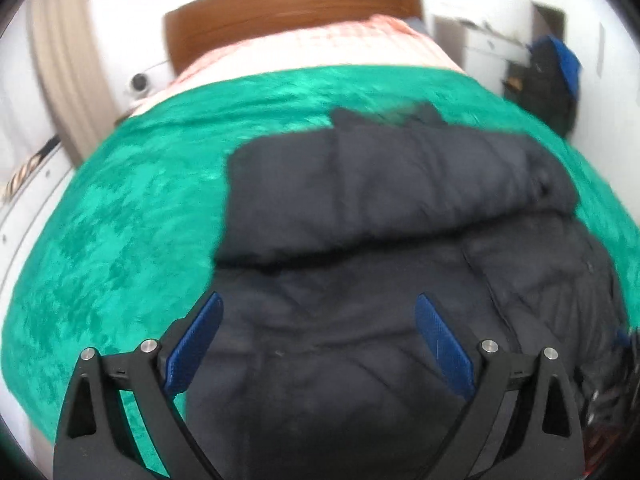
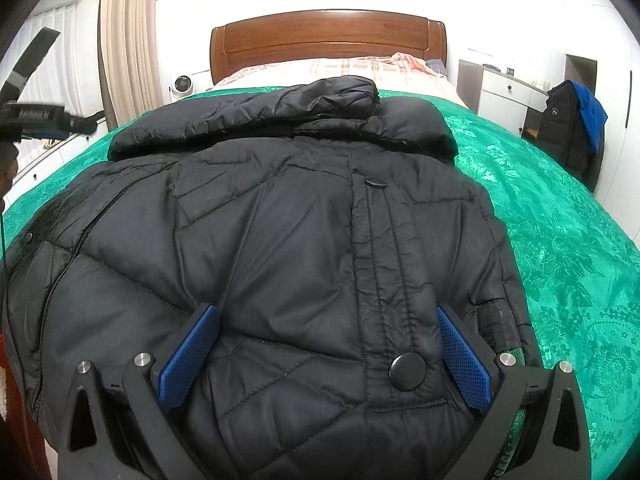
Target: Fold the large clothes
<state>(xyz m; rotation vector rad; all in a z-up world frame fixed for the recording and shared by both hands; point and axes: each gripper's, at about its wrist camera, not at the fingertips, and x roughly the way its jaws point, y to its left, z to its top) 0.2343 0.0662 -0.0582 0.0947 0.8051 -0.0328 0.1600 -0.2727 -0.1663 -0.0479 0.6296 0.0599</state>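
Observation:
A large black quilted puffer jacket lies on the green bedspread, front up, with its snap placket running away from me and a sleeve folded across the top. My right gripper is open, its blue pads spread wide just over the jacket's near hem. In the blurred left wrist view the same jacket fills the middle, with the folded sleeve across it. My left gripper is open over the jacket's lower left part, holding nothing.
The bed has a wooden headboard and a pink checked sheet beyond the green spread. Curtains hang at left. A white cabinet and a chair draped with dark and blue clothes stand at right. The left gripper's handle shows at far left.

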